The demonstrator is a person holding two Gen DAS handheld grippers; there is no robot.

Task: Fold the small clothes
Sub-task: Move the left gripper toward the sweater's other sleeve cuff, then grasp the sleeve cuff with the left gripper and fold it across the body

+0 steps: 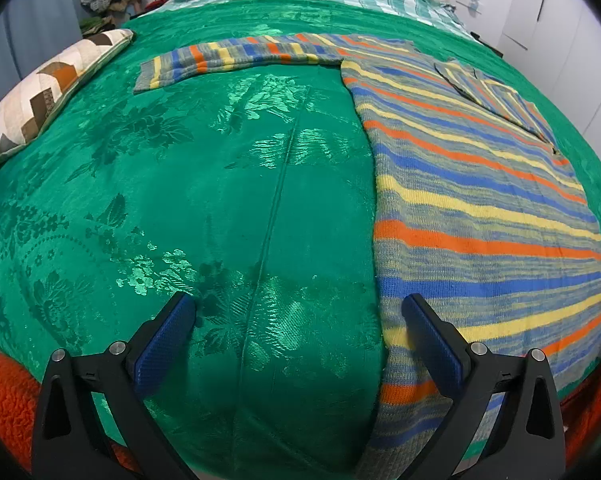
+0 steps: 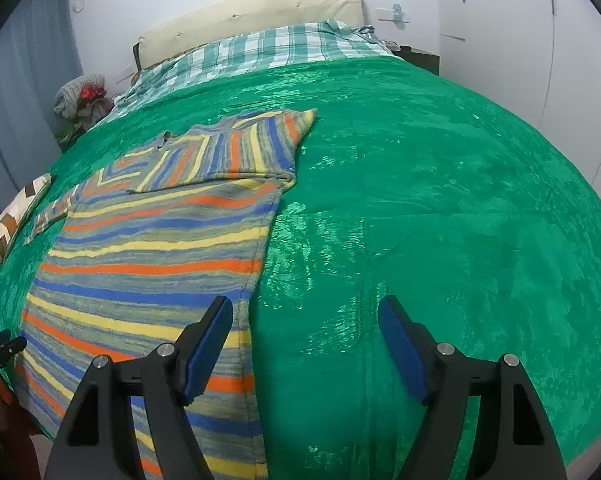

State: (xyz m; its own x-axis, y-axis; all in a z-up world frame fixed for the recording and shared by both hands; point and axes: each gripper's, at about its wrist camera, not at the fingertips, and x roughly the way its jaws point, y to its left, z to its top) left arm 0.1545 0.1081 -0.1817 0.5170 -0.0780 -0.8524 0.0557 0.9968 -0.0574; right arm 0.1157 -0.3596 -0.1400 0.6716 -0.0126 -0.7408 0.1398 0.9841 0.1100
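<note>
One sleeve is already folded onto the sweater, which lies flat on the green blanket, so I judge the other sleeve comes next, needing the spread, empty left gripper to reach its cuff while the right gripper hovers open beside the hem.

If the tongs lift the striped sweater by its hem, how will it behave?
The sweater is knit and lies limp, one sleeve already folded over, so it would likely drape and sag. On the shiny green bedspread it may slide easily.
</note>
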